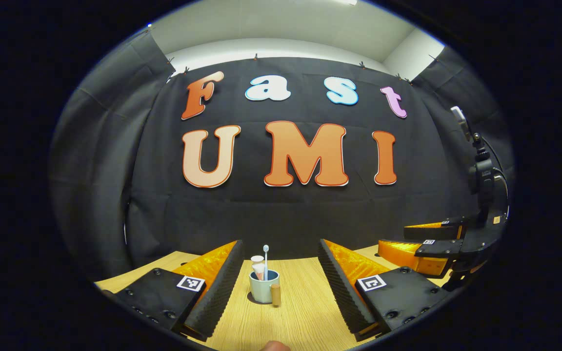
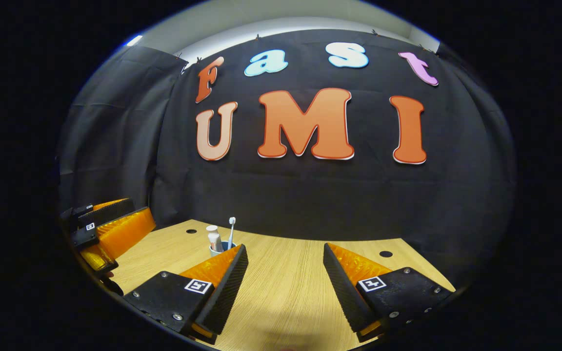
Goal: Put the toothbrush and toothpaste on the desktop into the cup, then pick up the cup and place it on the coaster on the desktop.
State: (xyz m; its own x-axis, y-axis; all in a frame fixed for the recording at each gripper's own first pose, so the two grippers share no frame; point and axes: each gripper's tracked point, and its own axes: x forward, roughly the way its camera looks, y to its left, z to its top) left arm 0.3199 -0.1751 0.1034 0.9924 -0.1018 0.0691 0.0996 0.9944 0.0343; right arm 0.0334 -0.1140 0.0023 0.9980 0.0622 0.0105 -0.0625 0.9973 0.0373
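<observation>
Toothbrush [image 1: 265,261] stands upright in cup [image 1: 263,287], head up, beside toothpaste [image 1: 258,266].

Both views look low across the desktop [image 1: 305,302] toward the cup [image 1: 263,286]

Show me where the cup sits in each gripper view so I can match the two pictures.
Left gripper view: the cup stands low at centre on the desk, between that gripper's own fingers.
Right gripper view: the cup is left of centre, partly behind the tip of that gripper's own left finger.
Shared landmark: the toothbrush standing upright in the cup, head up.
</observation>
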